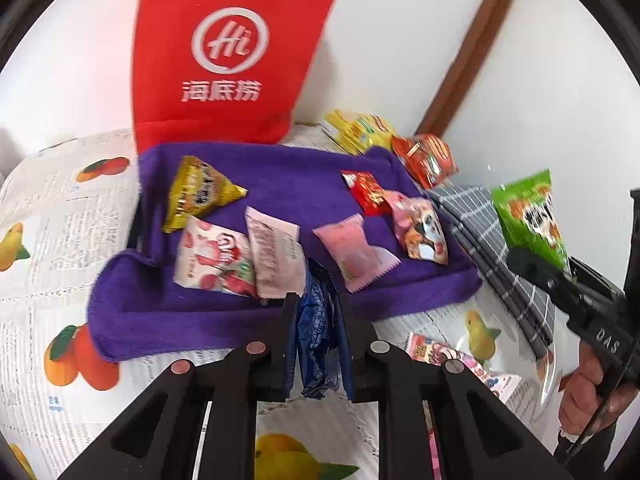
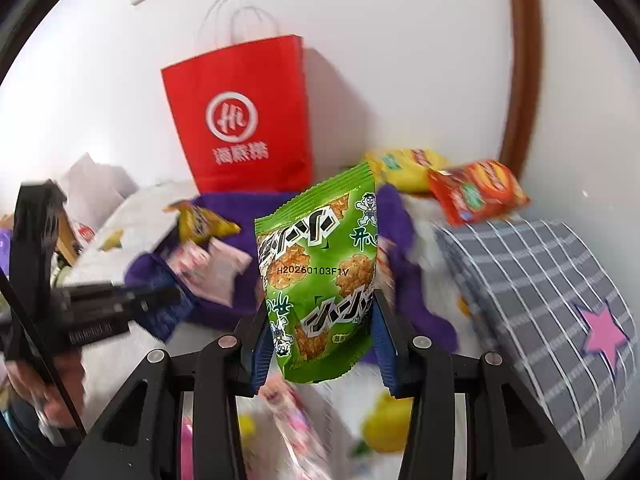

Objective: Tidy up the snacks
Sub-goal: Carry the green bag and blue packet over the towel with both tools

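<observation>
My left gripper [image 1: 318,308] is shut on a dark blue packet [image 1: 318,344], held over the near edge of a purple towel [image 1: 280,184]. Several snack packets lie on the towel: a yellow triangular one [image 1: 200,192], a strawberry pack [image 1: 212,260], two pink ones [image 1: 274,256] [image 1: 352,252], a red one [image 1: 368,192] and a cartoon one [image 1: 420,228]. My right gripper [image 2: 320,312] is shut on a green snack bag [image 2: 320,264], held upright above the table. The left wrist view shows that green bag [image 1: 528,216] at the right, with a hand on the grip.
A red paper bag [image 2: 240,120] stands against the white wall behind the towel. Yellow [image 2: 404,164] and orange [image 2: 476,192] snack bags lie at the back right. A grey checked cloth [image 2: 540,280] with a pink star lies at the right. A pink packet [image 1: 448,356] rests on the fruit-print tablecloth [image 1: 60,240].
</observation>
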`<state>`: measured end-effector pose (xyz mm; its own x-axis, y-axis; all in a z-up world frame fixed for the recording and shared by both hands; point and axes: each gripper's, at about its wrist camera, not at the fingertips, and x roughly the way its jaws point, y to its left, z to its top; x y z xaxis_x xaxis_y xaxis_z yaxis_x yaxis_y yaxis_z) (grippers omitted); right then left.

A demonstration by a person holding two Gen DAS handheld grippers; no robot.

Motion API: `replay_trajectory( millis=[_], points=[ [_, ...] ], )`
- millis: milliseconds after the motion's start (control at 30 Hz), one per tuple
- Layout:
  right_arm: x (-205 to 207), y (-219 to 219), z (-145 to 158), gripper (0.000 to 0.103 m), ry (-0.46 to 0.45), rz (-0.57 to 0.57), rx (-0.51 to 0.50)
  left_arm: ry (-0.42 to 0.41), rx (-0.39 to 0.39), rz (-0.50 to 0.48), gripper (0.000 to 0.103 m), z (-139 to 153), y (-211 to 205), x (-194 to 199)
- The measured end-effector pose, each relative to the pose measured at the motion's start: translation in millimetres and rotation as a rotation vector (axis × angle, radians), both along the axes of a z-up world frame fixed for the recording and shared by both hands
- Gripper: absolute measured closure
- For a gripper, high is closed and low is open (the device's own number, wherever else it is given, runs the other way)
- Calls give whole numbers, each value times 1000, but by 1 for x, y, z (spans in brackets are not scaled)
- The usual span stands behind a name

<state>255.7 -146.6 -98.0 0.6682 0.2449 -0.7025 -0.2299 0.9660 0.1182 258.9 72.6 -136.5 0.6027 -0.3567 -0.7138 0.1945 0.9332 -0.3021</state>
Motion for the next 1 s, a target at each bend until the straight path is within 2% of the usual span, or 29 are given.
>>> replay_trajectory(
  millis=[200, 467, 600, 700, 800, 933, 1000],
  points=[
    [35, 36, 4, 59, -5, 60, 30, -18, -31, 118, 86, 4, 29, 2],
    [81, 62, -18, 59, 65, 81, 132, -23, -73, 250, 86, 0, 62, 4],
    [88, 61, -35, 59, 88, 89, 184, -15, -79, 280, 86, -4, 68, 6],
    [90, 57, -43, 59, 100, 52, 142, 5, -93, 298, 86, -8, 70, 9],
    [90, 48, -45, 59, 62, 0, 88, 14, -119, 307, 86, -9, 71, 10],
    [96, 35, -51, 59, 99, -12, 154, -4, -105, 316, 86, -6, 69, 7],
    [97, 33, -52, 59, 98, -18, 155, -2, -116, 319, 86, -6, 71, 7]
  ],
)
